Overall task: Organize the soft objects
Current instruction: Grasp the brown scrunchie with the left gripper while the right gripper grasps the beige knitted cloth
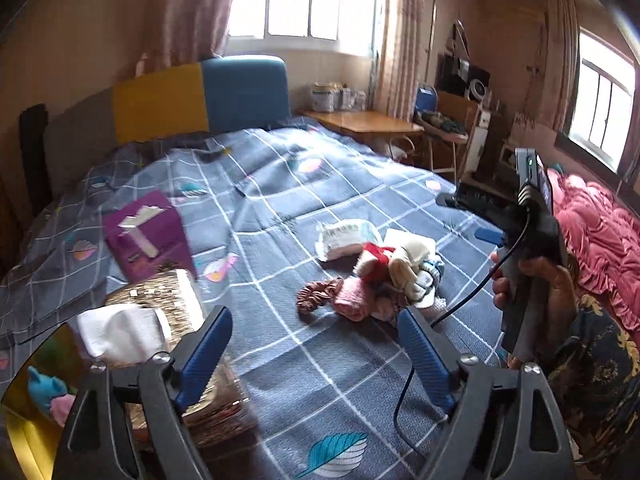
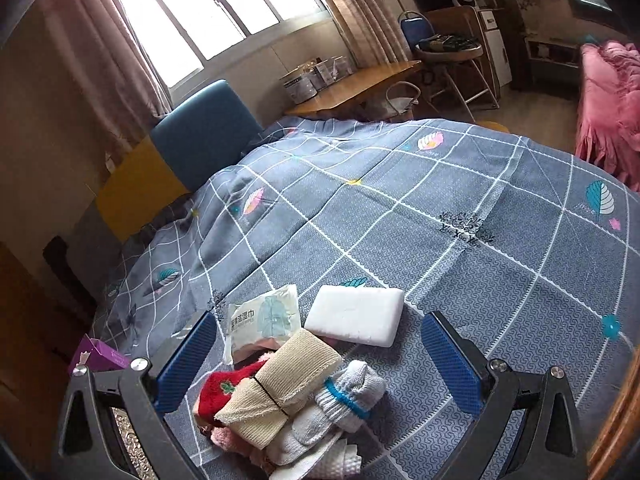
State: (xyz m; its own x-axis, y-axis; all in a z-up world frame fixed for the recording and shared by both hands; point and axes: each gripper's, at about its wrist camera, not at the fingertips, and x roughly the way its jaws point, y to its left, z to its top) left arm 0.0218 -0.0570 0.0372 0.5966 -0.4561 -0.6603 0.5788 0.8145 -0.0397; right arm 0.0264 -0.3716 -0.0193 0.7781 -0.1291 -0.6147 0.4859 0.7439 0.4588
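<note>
Right gripper (image 2: pixel 316 356) nearest the sock pile (image 2: pixel 288 404); both grippers empty, jaws apart.
Beige roll (image 2: pixel 276 384) on the pile, long axis diagonal between right jaws; left gripper (image 1: pixel 316 352) well short of the pile.

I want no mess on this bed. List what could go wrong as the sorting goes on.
1. The pile of socks and cloths is tangled; the open right tool just above it may lift several pieces at once.
2. The black cable trails across the bedspread beside the pile and could snag or drag items.
3. The white cloth overhangs the woven basket beside the open left tool; a brush might pull it out.
</note>
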